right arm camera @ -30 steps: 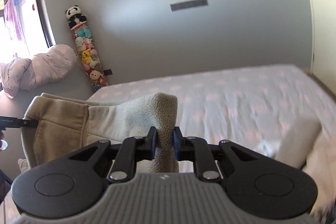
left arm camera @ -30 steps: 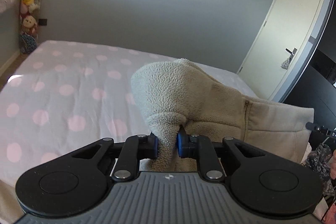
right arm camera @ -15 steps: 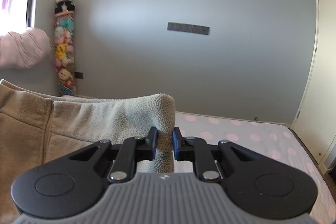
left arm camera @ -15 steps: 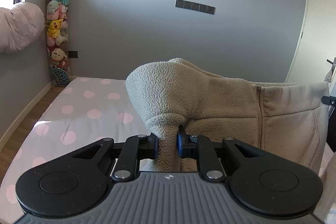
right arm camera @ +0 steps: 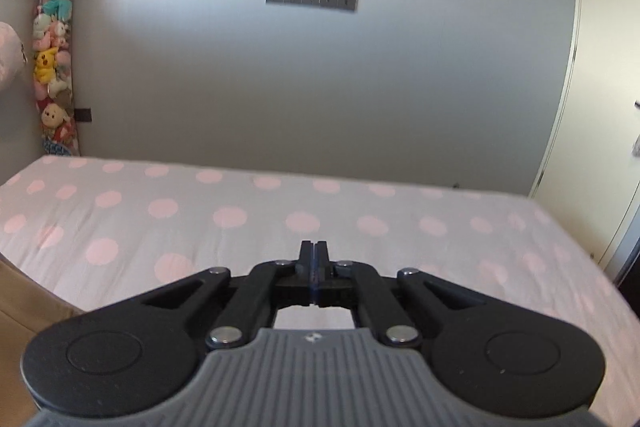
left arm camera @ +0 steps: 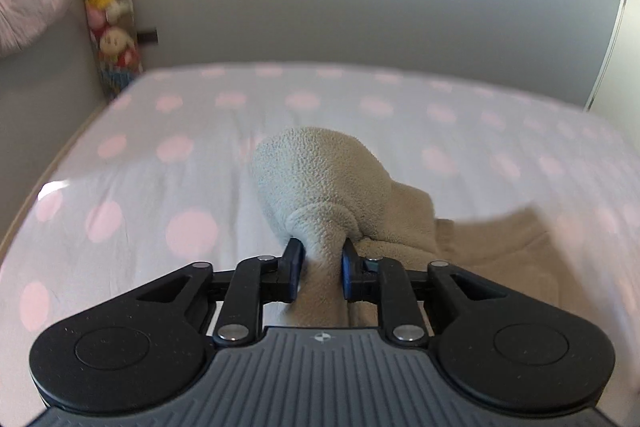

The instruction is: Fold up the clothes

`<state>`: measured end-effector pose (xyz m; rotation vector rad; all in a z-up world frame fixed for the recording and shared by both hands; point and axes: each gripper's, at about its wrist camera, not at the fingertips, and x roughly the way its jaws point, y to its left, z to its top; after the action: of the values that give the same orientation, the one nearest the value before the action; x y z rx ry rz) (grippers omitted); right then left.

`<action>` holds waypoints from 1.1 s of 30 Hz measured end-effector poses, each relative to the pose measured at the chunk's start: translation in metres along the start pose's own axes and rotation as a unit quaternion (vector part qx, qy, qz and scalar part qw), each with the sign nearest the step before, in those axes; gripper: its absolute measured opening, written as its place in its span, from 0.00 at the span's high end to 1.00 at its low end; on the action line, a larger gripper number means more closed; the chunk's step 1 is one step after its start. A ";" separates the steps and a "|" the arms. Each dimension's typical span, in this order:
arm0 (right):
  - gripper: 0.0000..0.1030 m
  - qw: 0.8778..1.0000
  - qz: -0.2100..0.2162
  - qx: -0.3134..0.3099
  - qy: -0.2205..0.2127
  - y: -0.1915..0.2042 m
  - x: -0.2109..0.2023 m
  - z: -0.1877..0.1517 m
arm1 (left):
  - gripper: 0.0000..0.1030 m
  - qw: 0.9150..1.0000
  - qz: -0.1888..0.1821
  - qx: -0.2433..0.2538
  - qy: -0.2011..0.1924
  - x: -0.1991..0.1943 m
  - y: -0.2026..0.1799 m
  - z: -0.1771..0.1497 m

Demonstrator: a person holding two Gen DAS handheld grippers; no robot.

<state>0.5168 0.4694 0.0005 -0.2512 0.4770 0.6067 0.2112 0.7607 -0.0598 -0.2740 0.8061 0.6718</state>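
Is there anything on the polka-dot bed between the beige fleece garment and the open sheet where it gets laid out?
Nothing visible. The beige fleece garment sits bunched between the opening jaws of the left gripper, and the white sheet with pink dots beyond it shows only bare fabric.

right gripper point(right arm camera: 315, 259) jaws closed empty above polka-dot bed point(right arm camera: 280, 223), beige garment point(right arm camera: 24, 291) at bed's left edge, plush toy column point(right arm camera: 54, 67) behind bed's left corner
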 end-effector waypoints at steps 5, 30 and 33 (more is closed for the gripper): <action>0.56 0.995 0.059 0.017 0.083 -0.003 0.041 -0.045 | 0.51 0.997 0.035 -0.067 -0.027 -0.002 0.030 -0.018; 0.86 0.980 0.132 0.048 0.138 0.060 0.104 -0.139 | 0.93 0.991 0.025 -0.129 -0.012 0.070 0.093 -0.092; 0.88 0.985 0.127 0.035 0.109 0.057 0.088 -0.128 | 0.96 0.990 0.042 -0.128 -0.034 0.061 0.085 -0.084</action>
<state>0.5008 0.5111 -0.1588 -0.1915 0.7476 0.8144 0.1385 0.8132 -0.1596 -0.4485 0.6689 0.8611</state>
